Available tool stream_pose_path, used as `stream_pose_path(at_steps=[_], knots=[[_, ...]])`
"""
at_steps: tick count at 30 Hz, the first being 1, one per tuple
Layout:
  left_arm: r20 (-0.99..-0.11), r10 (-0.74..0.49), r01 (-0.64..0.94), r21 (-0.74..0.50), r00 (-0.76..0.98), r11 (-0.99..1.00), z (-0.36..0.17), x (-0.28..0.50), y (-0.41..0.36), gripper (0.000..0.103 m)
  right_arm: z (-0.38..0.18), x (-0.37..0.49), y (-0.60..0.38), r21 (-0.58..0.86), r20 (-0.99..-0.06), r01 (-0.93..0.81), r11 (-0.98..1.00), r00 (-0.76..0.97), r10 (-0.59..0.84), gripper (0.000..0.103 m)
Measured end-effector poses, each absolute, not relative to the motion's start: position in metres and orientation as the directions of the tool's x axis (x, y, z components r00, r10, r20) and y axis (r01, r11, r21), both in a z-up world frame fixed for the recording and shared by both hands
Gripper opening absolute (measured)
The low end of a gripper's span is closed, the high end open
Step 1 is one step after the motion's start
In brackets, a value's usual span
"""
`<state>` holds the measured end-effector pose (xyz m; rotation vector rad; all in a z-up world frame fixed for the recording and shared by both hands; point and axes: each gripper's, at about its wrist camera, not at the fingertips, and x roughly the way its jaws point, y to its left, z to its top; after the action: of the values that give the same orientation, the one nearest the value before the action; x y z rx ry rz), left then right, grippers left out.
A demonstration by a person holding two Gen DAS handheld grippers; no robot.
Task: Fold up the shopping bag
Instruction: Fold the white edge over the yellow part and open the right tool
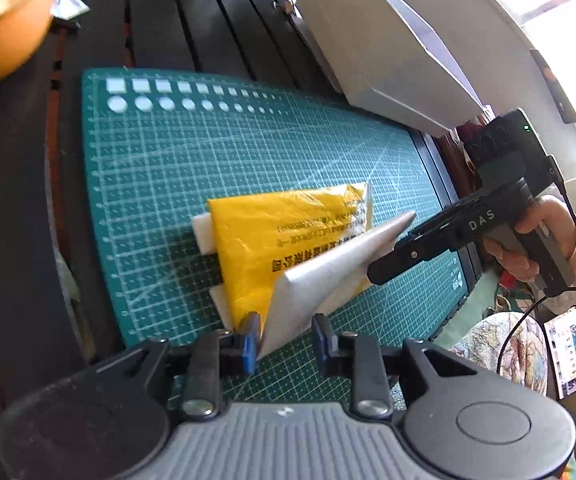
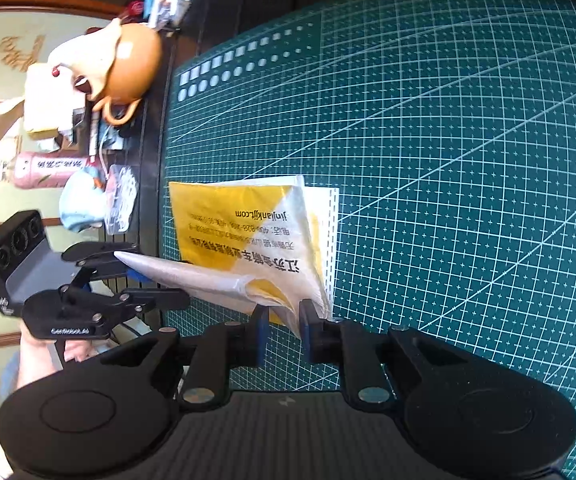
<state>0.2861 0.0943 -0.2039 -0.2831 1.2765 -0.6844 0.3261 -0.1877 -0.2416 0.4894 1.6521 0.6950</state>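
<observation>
Left wrist view looks down on a green cutting mat (image 1: 168, 184) on the dark slatted worktop (image 1: 20, 216). Just ahead of the left gripper (image 1: 286, 338) lies the yellow-and-white shopping bag (image 1: 272, 240), partly folded, with one white flap lifted off the mat. That flap's lower corner sits between the left gripper's blue pads, which stand apart and do not press it. The right gripper (image 1: 393, 246) comes in from the right, its fingers closed narrowly on the flap's upper edge. Beyond the mat, to the upper right, a white box (image 1: 371, 52) stands close. From the right wrist, an orange teapot (image 2: 128, 68) and a pink bottle (image 2: 48, 168) clutter the worktop's edge to the left, well clear of the bag.
</observation>
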Motion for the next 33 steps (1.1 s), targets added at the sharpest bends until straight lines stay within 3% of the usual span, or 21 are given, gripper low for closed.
stream_pose_path(at_steps=[2,7,12,14,18,20,22,25,27,29,33], knots=[[-0.783,-0.590,0.341,-0.510,0.196,0.790,-0.192,0.281,0.097,0.042,-0.243,0.329,-0.187,0.678,-0.724,-0.028,0.735,-0.200,0.660,0.014],[-0.838,-0.500,0.380,-0.399,0.220,0.835,-0.202,0.285,0.076,0.041,-0.249,0.336,-0.188,0.675,-0.717,0.009,0.738,-0.231,0.658,0.014],[-0.831,-0.491,0.395,-0.372,0.260,0.840,-0.204,0.286,0.069,0.043,-0.243,0.335,-0.186,0.657,-0.739,-0.031,0.753,-0.220,0.636,0.014],[-0.835,-0.492,0.367,-0.389,0.247,0.845,-0.205,0.288,0.073,0.039,-0.238,0.328,-0.184,0.650,-0.755,-0.082,0.756,-0.188,0.628,0.015],[-0.855,-0.479,0.241,-0.431,0.199,0.870,-0.208,0.305,0.081,0.028,-0.219,0.303,-0.187,0.610,-0.786,-0.205,0.765,-0.033,0.618,0.026],[-0.867,-0.471,0.206,-0.436,0.166,0.876,-0.209,0.314,0.082,0.025,-0.210,0.287,-0.187,0.573,-0.793,-0.269,0.774,0.054,0.606,0.038],[-0.878,-0.462,0.182,-0.437,0.129,0.881,-0.209,0.322,0.079,0.025,-0.203,0.272,-0.186,0.512,-0.800,-0.332,0.792,0.153,0.581,0.040],[-0.903,-0.423,0.183,-0.404,0.080,0.896,-0.208,0.333,0.072,0.025,-0.197,0.256,-0.190,0.446,-0.781,-0.363,0.818,0.287,0.554,0.039],[-0.918,-0.391,0.201,-0.372,0.065,0.906,-0.206,0.336,0.068,0.026,-0.196,0.252,-0.193,0.431,-0.764,-0.361,0.827,0.342,0.547,0.035],[-0.926,-0.375,0.195,-0.360,0.048,0.912,-0.205,0.339,0.066,0.026,-0.196,0.252,-0.190,0.383,-0.762,-0.376,0.844,0.389,0.519,0.025],[-0.929,-0.370,0.159,-0.364,0.007,0.918,-0.209,0.344,0.065,0.025,-0.204,0.256,-0.179,0.325,-0.780,-0.358,0.875,0.421,0.462,0.022]])
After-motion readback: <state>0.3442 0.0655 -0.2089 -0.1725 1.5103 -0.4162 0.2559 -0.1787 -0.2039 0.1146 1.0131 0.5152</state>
